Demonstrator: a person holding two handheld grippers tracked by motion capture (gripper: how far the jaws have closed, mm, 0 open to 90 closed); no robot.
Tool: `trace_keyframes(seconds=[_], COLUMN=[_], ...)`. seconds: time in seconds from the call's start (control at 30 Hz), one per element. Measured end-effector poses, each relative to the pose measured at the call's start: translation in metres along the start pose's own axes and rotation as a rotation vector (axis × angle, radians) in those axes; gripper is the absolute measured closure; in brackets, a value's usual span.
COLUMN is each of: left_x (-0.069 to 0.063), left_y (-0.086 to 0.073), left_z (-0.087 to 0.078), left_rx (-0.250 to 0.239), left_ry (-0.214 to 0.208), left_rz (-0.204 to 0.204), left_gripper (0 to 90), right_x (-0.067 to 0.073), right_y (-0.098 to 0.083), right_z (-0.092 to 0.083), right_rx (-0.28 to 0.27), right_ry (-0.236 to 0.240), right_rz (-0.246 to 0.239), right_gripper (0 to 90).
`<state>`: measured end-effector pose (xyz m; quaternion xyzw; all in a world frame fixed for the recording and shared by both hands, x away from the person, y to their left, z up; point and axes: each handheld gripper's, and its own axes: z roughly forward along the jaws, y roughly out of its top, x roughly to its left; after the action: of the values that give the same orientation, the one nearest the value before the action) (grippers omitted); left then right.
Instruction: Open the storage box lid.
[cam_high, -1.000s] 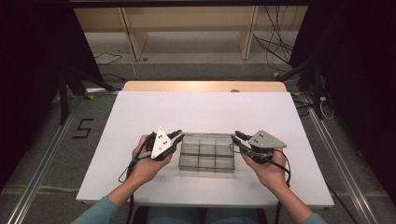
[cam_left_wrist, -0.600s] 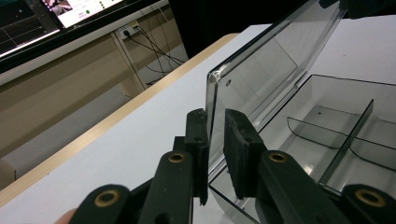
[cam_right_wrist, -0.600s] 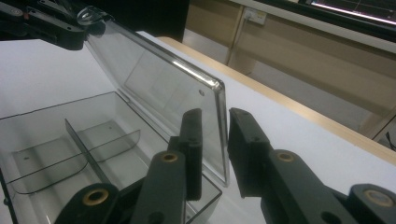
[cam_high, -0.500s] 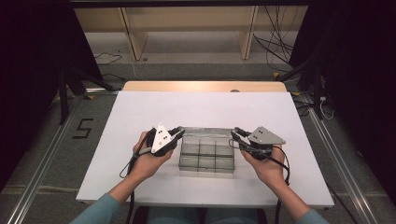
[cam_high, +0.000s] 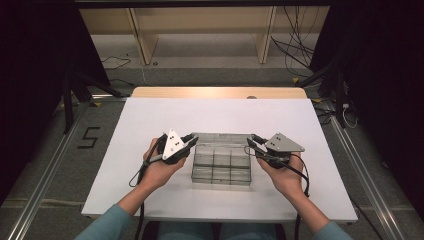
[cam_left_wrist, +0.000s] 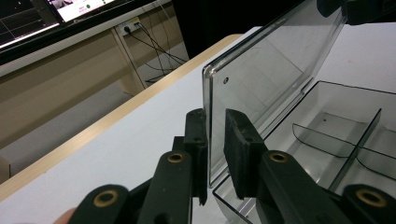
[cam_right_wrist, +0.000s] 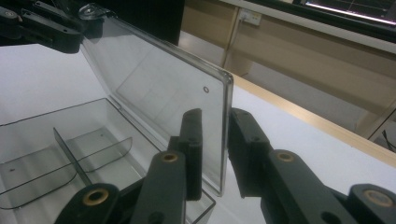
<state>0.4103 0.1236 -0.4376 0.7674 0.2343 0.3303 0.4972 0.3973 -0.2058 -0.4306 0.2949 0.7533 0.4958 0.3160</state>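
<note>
White table (cam_high: 150, 125) is bearing clear box (cam_high: 220, 175) at 6 o'clock | left gripper (cam_left_wrist: 215, 140) and right gripper (cam_right_wrist: 215, 140) are each pinching lid (cam_left_wrist: 261, 70) edge, lid standing upright | step: swinging lid | next: moving both hands evenly.

Lay at table (cam_high: 150, 120) centre: clear compartment box (cam_high: 221, 166), left gripper (cam_high: 189, 142) at nine o'clock, right gripper (cam_high: 251, 141) at three.
</note>
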Motion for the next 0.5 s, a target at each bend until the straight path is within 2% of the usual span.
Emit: trace_keyframes(seconds=[0.5], left_x=[0.0041], left_y=[0.0018], left_z=[0.0053], left_rx=[-0.004], left_ry=[0.003], left_rz=[-0.020], left_gripper=[78.2], right_x=[-0.0030], right_y=[0.0014], right_z=[0.0053], right_rx=[-0.002], right_ry=[-0.010], right_rz=[0.022], right_gripper=[76.2])
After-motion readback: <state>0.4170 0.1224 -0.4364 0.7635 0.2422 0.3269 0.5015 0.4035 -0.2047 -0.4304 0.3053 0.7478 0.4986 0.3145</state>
